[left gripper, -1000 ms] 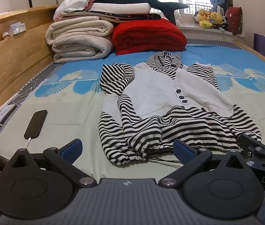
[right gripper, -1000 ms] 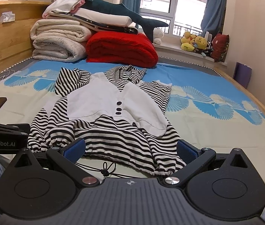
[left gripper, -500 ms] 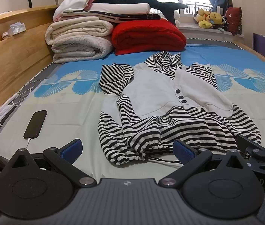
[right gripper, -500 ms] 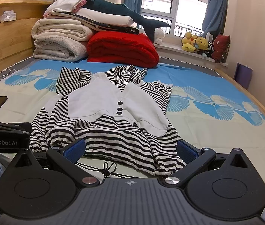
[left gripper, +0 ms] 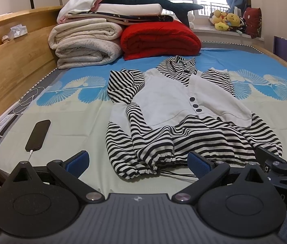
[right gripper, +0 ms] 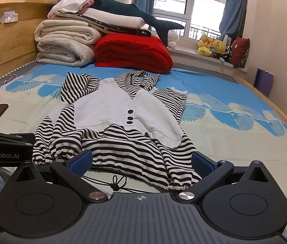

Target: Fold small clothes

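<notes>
the striped top (left gripper: 184,109) lay flat on the bed (left gripper: 72,126), face up, hem toward the cameras, collar toward the red quilt (left gripper: 159,38) and the stack of blankets (left gripper: 86,40). its white front panel with three dark buttons (right gripper: 130,118) sat on top, and the sleeve on the left was doubled over the body. the drawstring (right gripper: 117,183) trailed off the hem onto the sheet.

change over the last second: practically none. garment shape was the same in all frames, no new crease or fold. both views crept by only a hair, so the rigs were hovering, not working.

left gripper (left gripper: 138,162) had its fingers spread wide, nothing between them, low at the near edge of the bed, just short of the hem's left corner. right gripper (right gripper: 142,162) had its fingers spread too, also empty, hem and drawstring knot just ahead of it. neither was touching cloth as far as i could tell.

my read: this was pre-grasp, folding not started. the next step likely needed both hem corners pinched. the loose drawstring could snag. a phone (left gripper: 38,132) on its cable lay well left of the garment, out of the way.
</notes>
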A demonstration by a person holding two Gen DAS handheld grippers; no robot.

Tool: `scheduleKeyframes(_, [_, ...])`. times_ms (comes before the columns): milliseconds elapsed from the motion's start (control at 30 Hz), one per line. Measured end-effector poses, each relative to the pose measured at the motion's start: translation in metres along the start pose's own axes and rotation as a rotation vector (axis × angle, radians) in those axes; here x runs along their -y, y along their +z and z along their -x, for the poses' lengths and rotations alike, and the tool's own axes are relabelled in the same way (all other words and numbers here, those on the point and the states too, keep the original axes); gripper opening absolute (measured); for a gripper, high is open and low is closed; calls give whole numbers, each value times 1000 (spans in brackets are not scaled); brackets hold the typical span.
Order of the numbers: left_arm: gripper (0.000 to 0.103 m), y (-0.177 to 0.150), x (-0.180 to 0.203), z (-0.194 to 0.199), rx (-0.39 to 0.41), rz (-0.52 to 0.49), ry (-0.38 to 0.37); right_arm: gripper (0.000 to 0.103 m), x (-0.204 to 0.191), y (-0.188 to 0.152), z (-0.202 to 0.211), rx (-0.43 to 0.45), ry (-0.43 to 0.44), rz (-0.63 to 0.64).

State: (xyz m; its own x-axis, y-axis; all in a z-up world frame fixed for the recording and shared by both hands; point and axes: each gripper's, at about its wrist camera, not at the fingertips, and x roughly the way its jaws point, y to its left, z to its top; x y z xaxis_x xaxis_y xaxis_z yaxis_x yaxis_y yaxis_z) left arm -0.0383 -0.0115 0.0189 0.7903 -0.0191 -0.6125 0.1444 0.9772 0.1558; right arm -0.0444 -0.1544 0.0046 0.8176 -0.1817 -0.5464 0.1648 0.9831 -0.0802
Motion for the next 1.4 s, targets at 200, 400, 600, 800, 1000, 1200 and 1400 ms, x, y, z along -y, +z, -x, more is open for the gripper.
scheduleKeyframes(200, [103, 1, 1, 0, 1, -2, 1, 102, 0, 0, 0, 2, 2, 2])
scheduleKeyframes(400, [102, 1, 1, -1, 3, -3, 5, 102, 0, 0, -1, 1, 3, 4])
scheduleKeyframes(600, [103, 2, 1, -3, 2, -5, 3, 102, -1, 2, -4, -2, 8, 8])
scheduleKeyframes(800, [103, 3, 1, -10, -17, -2, -1, 102, -1, 3, -9, -11, 10, 6])
scheduleKeyframes(1000, [103, 9, -3, -28, -49, 6, -12, 102, 2, 7, -28, -52, 16, -14])
scheduleKeyframes(1200, [103, 26, -15, -63, -100, 33, -45, 102, 12, 25, -61, -94, 24, -42])
scheduleKeyframes(1400, [103, 76, -48, -117, -50, 89, 12, 102, 53, 77, -126, -88, 22, -136])
